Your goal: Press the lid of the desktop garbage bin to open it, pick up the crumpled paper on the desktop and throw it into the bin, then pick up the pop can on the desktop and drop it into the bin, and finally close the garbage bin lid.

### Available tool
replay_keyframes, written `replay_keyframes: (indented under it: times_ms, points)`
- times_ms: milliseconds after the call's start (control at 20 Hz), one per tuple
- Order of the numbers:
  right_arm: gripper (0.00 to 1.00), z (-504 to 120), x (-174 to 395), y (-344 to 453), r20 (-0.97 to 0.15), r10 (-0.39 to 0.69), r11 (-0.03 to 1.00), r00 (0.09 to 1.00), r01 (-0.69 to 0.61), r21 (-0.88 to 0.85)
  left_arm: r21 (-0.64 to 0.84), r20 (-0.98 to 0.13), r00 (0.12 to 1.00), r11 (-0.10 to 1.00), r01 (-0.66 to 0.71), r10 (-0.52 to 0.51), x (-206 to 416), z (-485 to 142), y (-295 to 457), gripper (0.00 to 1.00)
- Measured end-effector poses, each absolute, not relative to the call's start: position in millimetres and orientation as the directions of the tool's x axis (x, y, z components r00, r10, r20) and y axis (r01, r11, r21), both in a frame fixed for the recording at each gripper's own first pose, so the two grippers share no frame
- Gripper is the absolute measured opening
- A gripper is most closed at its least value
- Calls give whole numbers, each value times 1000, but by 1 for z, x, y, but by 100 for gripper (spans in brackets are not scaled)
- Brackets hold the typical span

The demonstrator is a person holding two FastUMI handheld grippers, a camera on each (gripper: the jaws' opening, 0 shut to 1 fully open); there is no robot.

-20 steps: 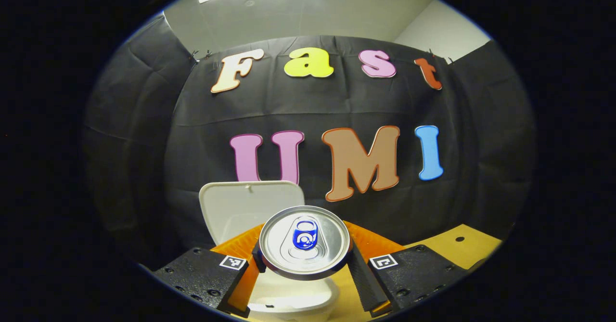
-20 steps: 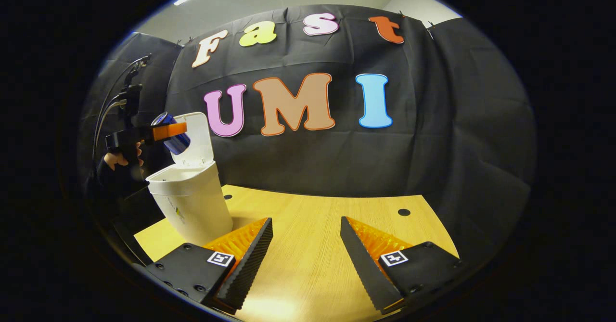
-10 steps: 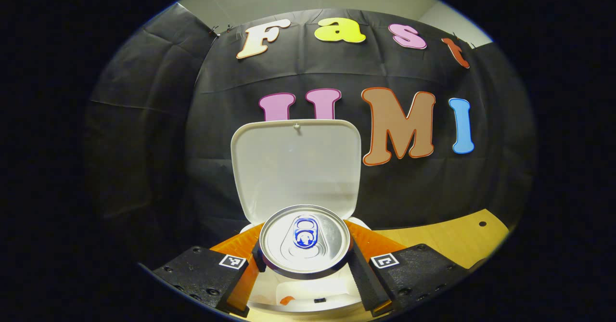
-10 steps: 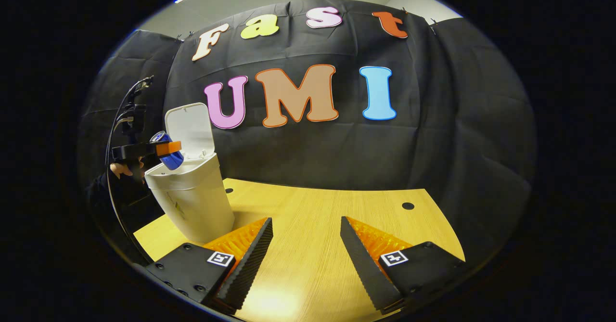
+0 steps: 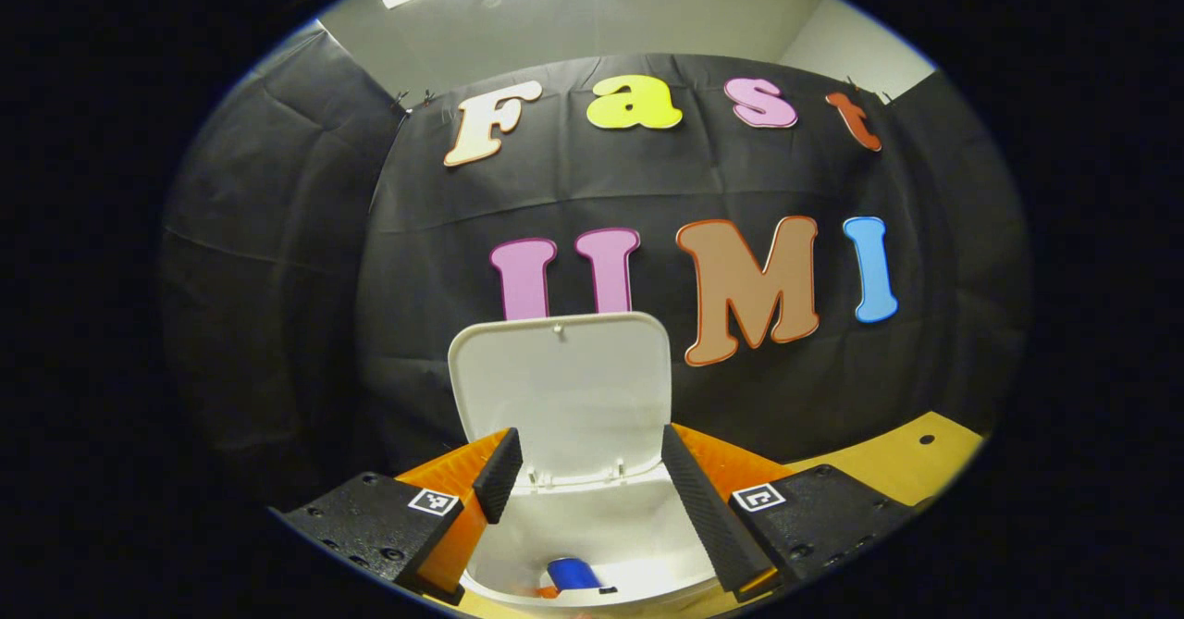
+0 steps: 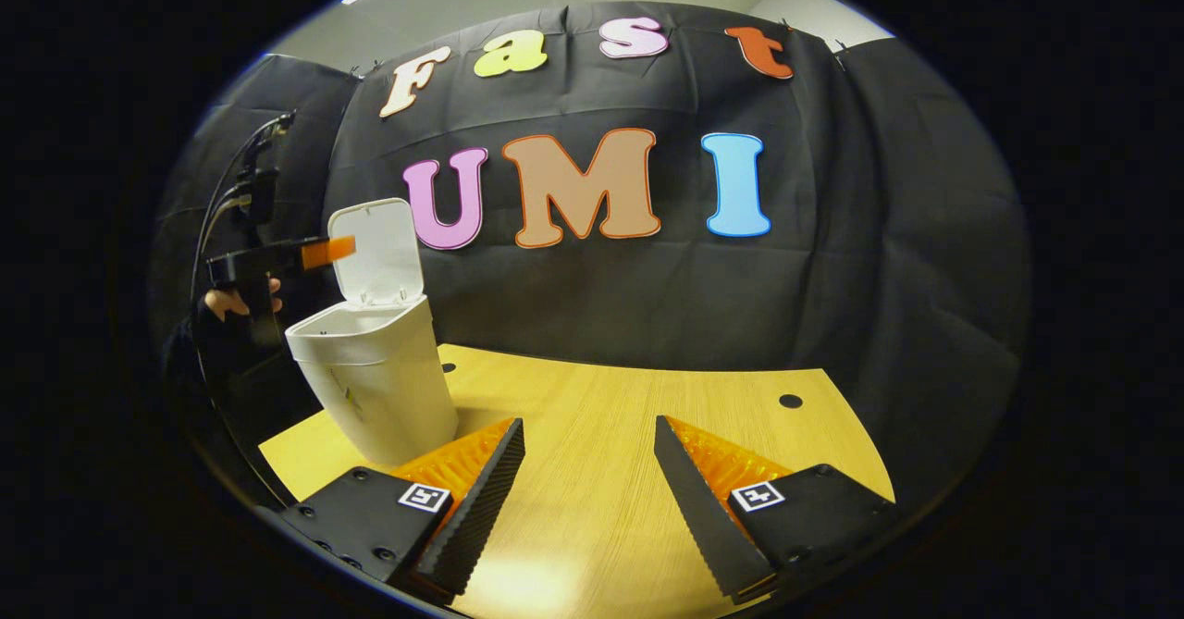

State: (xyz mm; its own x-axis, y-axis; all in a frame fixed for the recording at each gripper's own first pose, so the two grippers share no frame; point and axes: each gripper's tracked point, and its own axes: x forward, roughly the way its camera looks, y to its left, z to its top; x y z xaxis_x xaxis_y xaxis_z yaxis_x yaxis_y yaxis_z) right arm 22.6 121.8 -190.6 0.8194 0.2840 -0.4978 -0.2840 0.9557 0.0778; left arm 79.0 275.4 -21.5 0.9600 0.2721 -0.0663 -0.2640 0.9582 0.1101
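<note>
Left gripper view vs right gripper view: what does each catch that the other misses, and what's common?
Left gripper view looks down into the open garbage bin: the blue pop can lies at the bottom, with the left claw open above the mouth.

Right gripper view gives the bin's outer wall standing on the wooden desktop, the hand holding the left claw beside the bin, and the right claw, open over the desktop.

Both share the bin, its raised lid, the desktop and the left claw.

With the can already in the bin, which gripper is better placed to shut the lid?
Left. The left gripper hangs open directly over the bin, its raised lid just ahead of the jaws. The right gripper sits open low over the table, off to the bin's side.
</note>
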Motion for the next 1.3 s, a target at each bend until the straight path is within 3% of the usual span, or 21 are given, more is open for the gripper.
replay_keyframes:
  times_ms: [250, 400, 950, 1300]
  points:
    - [95, -193, 21, 119, -492, 283, 958, 823, -269, 100, 73, 28, 968, 965, -252, 250, 101, 40, 277, 94]
    - [95, -196, 21, 119, -495, 283, 958, 821, -266, 105, 81, 61, 967, 964, -252, 248, 117, 66, 286, 90]
    - [95, -203, 16, 104, -511, 231, 973, 828, -206, 105, 42, -146, 940, 951, -306, 309, 186, 35, 351, 93]
    - [95, -204, 19, 97, -518, 216, 976, 828, -195, 96, 51, -202, 930, 951, -305, 309, 198, 15, 356, 92]
